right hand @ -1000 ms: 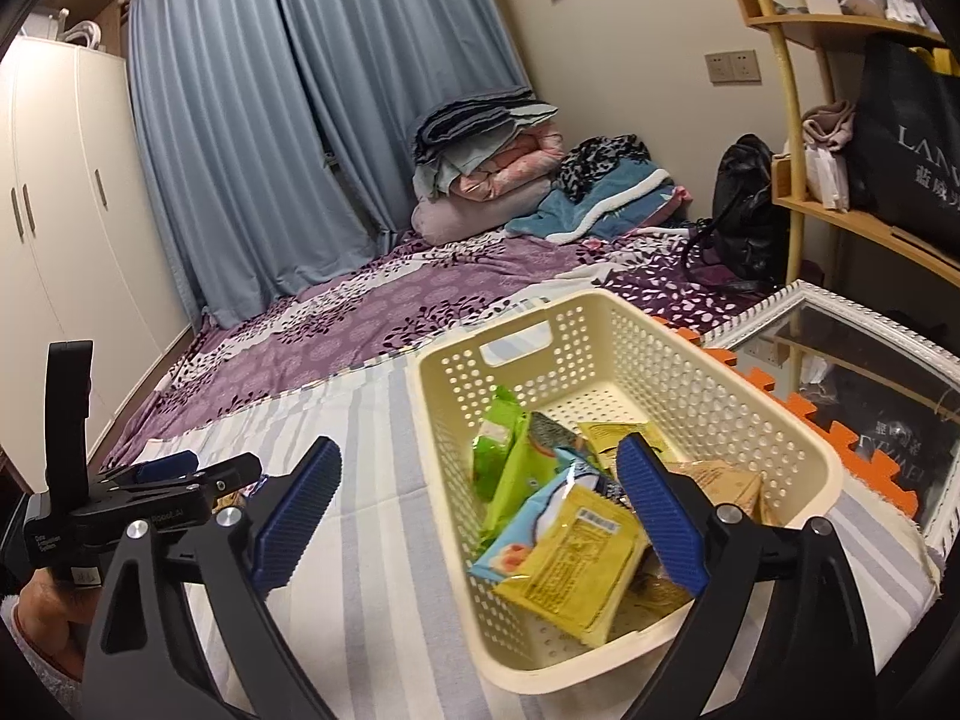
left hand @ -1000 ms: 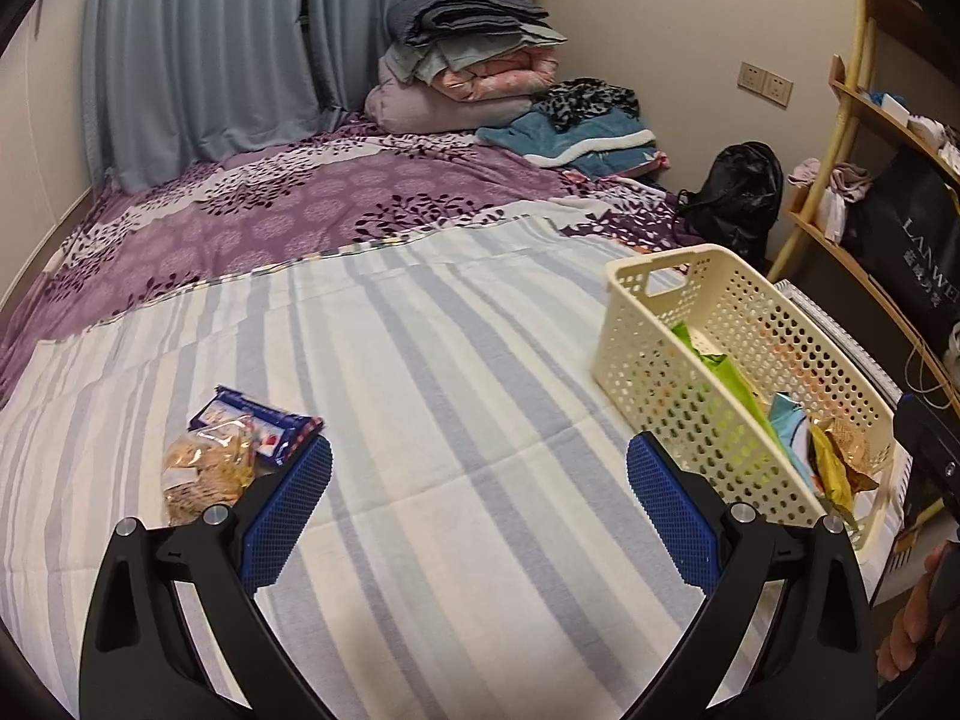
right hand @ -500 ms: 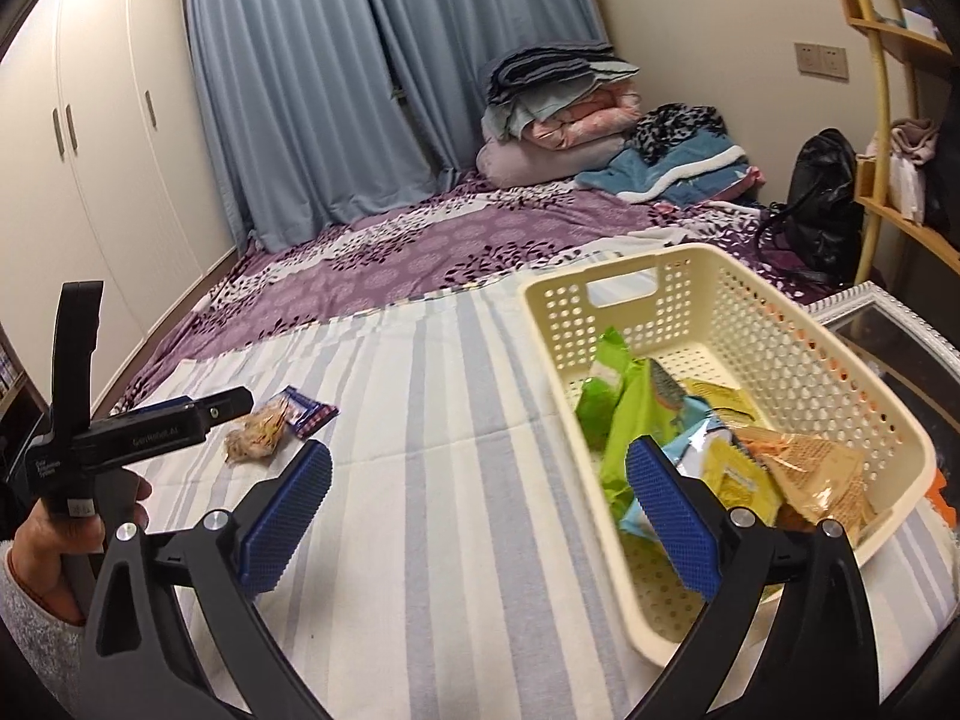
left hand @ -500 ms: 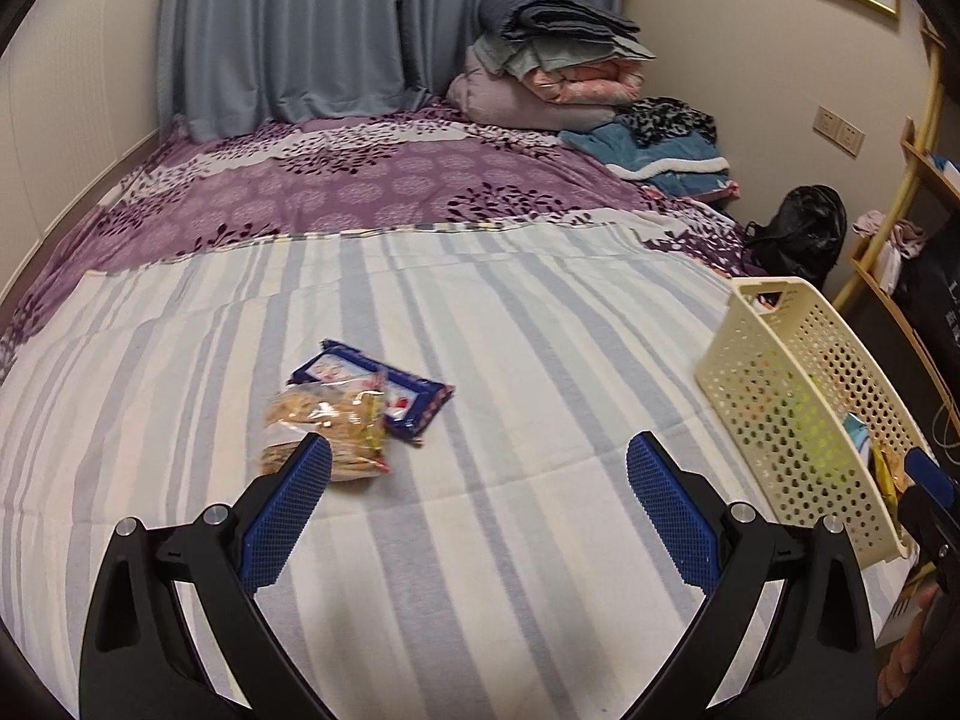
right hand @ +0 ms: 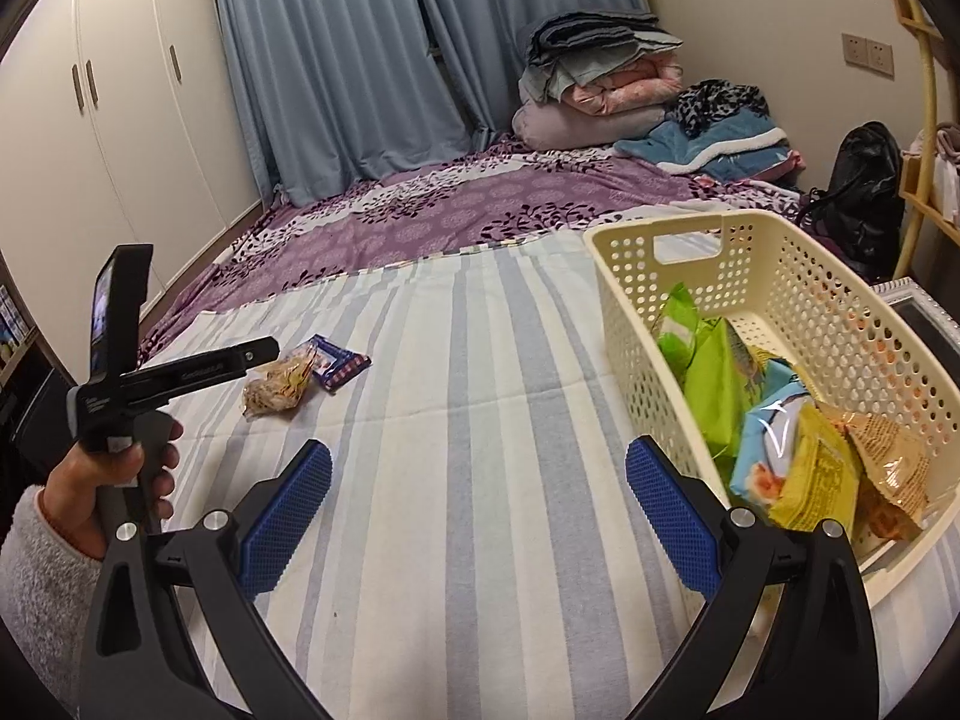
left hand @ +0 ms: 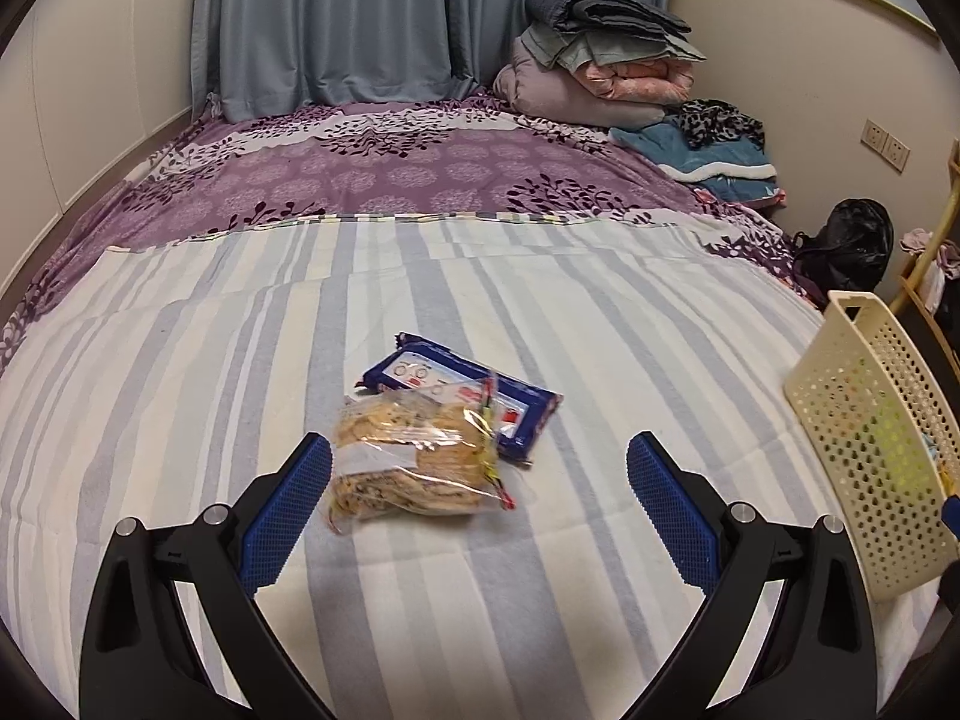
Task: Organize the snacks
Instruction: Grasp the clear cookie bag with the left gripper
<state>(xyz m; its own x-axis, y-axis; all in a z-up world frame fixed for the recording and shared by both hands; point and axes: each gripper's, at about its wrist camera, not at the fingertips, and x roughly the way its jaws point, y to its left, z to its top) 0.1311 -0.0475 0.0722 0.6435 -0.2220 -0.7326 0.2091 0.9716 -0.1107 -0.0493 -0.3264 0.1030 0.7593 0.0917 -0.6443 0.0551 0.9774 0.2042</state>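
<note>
A clear bag of golden crackers (left hand: 414, 462) lies on the striped bed sheet, overlapping a dark blue snack packet (left hand: 462, 396). My left gripper (left hand: 479, 501) is open just short of the cracker bag, its left pad beside the bag's edge. Both snacks, the cracker bag (right hand: 277, 387) and the blue packet (right hand: 337, 363), show in the right wrist view, with the left gripper's body (right hand: 180, 372) held by a hand close to them. The cream perforated basket (right hand: 774, 276) holds several green, blue, yellow and orange snack bags. My right gripper (right hand: 479, 507) is open over the sheet, left of the basket.
The basket (left hand: 870, 438) sits at the bed's right edge. Folded quilts and clothes (left hand: 606, 60) pile up at the far end on a purple floral cover. A black bag (left hand: 852, 246) and a wooden shelf stand right of the bed; white wardrobe doors (right hand: 108, 138) line the left.
My left gripper has swung left from the basket and closed in on the two snacks, which now sit between its fingers' line. My right gripper has drifted left, off the basket.
</note>
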